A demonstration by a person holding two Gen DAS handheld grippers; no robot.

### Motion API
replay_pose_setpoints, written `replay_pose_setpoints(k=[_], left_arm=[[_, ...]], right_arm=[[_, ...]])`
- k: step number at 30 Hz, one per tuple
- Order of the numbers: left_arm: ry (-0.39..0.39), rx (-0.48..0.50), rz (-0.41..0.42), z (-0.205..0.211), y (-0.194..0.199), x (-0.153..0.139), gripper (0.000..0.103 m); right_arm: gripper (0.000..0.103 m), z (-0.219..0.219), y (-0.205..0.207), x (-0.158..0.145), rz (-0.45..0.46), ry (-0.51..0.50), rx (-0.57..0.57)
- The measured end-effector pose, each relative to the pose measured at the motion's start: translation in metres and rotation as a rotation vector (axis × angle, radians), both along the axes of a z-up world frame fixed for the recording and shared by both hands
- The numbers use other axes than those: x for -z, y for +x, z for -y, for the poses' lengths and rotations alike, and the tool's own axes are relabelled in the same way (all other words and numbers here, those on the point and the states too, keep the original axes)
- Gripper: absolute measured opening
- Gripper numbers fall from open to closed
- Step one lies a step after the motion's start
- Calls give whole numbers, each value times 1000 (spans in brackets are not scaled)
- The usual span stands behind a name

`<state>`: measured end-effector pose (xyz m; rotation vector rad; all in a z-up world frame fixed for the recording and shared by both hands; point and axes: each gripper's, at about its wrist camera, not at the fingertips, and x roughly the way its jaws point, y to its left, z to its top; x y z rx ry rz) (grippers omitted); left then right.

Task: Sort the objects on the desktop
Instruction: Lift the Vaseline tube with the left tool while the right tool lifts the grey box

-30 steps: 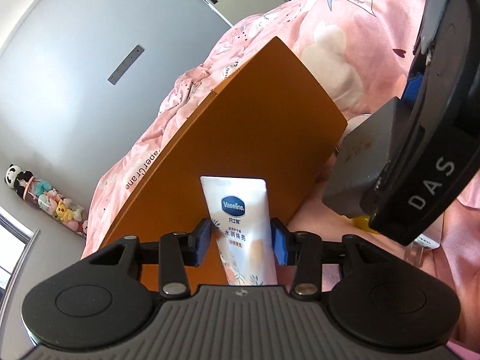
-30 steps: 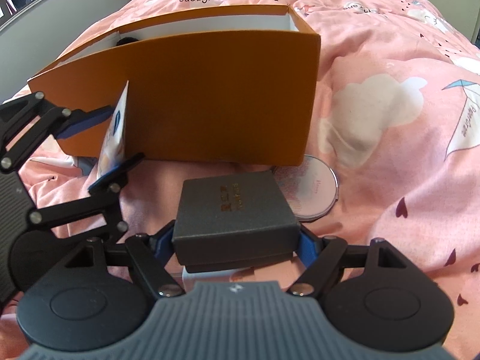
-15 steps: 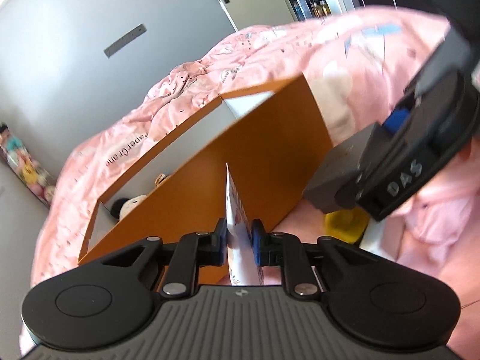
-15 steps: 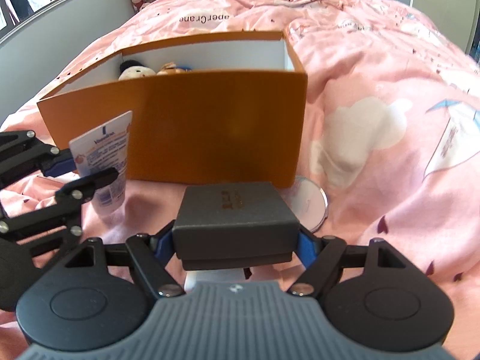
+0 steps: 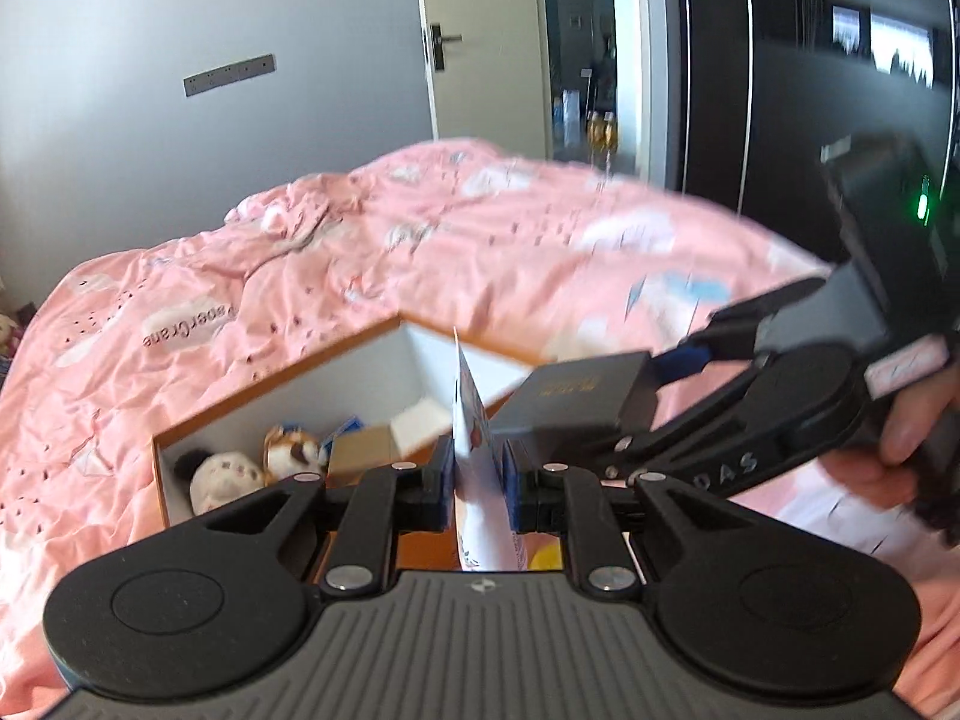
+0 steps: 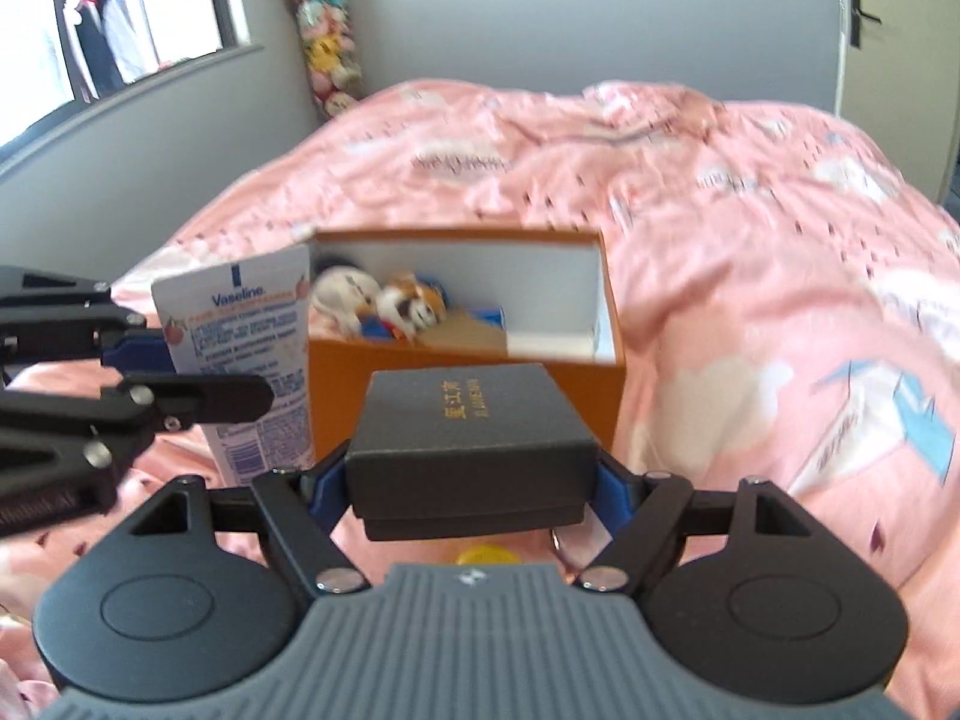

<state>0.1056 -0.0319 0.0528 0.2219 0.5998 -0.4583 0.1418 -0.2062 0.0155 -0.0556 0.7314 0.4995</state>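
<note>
Two grippers are recorded, each closed on one item above a pink duvet (image 6: 750,252). The left gripper (image 5: 478,495) is clamped on a white Vaseline tube (image 5: 480,480), its jaws nearly together with the flattened tube between the blue pads. The right gripper (image 6: 471,480) is closed on a dark grey lidded gift box (image 6: 468,426), its jaws standing wide across the box's sides.

One orange open-topped carton (image 6: 468,381) with a white interior is seen on the duvet, beyond and below both held items. Two small plush toys are counted inside it: a white one (image 6: 345,294) and an orange-and-white one (image 6: 414,306). Blue packaging, a brown cardboard piece and a white block are also noted inside; their exact identity cannot be told.

From the left wrist view, the tube is presented edge-on, so its print is not legible; the right gripper and the gift box (image 5: 576,396) are shown from the side, held over the carton's near right corner, with a person's hand (image 5: 900,444) on the handle. A door, a wall plate and a dark mirrored wardrobe are seen only there.

From the right wrist view, the tube's printed face (image 6: 252,348) is shown upright, just left of the carton, and gold lettering is visible on the gift box lid. One yellow object (image 6: 486,555) is glimpsed beneath the box. A window and a hanging column of plush toys (image 6: 324,42) are seen only there.
</note>
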Motion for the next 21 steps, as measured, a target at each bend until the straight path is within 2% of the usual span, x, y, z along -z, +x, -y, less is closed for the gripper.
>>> replay_pose_setpoints(k=[5, 11, 15, 21], left_arm=[[-95, -14, 20, -19, 9, -39, 19], [-123, -74, 78, -39, 46, -64, 18], [-151, -116, 38, -52, 76, -59, 18], [-176, -162, -83, -67, 115, -27, 18]], right_arm=[[79, 2, 16, -34, 53, 10, -35], [79, -20, 71, -57, 96, -48, -72], [79, -37, 119, -51, 58, -113, -118], [79, -77, 180, -13, -47, -344, -269]])
